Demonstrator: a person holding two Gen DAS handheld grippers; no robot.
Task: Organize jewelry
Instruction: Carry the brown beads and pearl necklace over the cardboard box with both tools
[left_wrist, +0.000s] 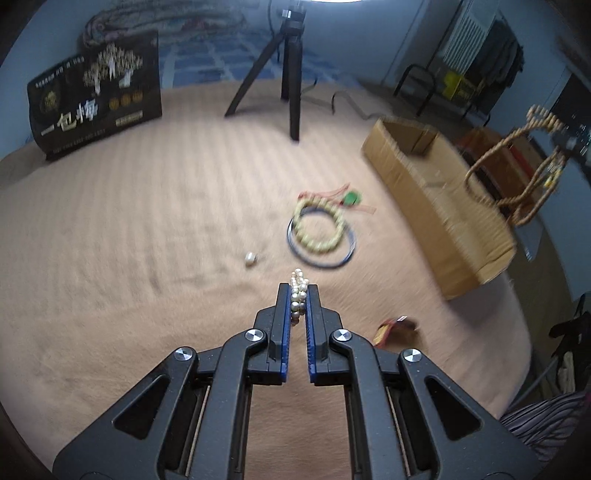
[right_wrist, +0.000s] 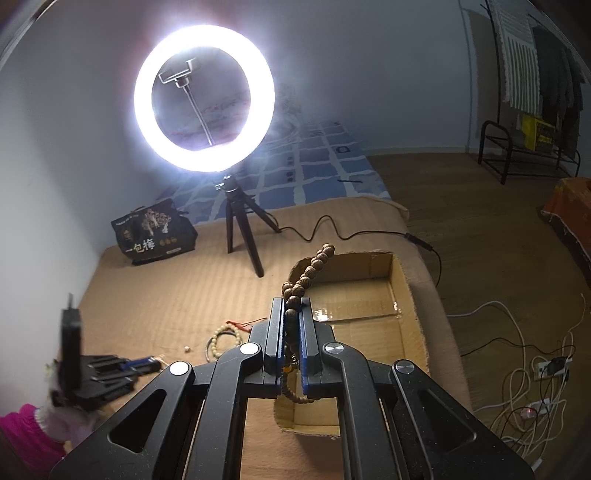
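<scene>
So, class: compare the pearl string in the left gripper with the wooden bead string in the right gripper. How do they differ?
Colour: the pearl string is glossy white; the wooden bead string is matt brown.
Length: the pearl string barely passes the left gripper; the wooden bead string runs well past the right gripper and loops below it.
Shared: both are clamped between shut jaws, off the blanket.

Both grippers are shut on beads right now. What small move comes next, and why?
Probably open the right gripper to drop the brown bead string: it hangs over the open cardboard box, whose floor looks bare. Then bring the left gripper, shut on the pearl bracelet above the blanket, across to the box.
</scene>
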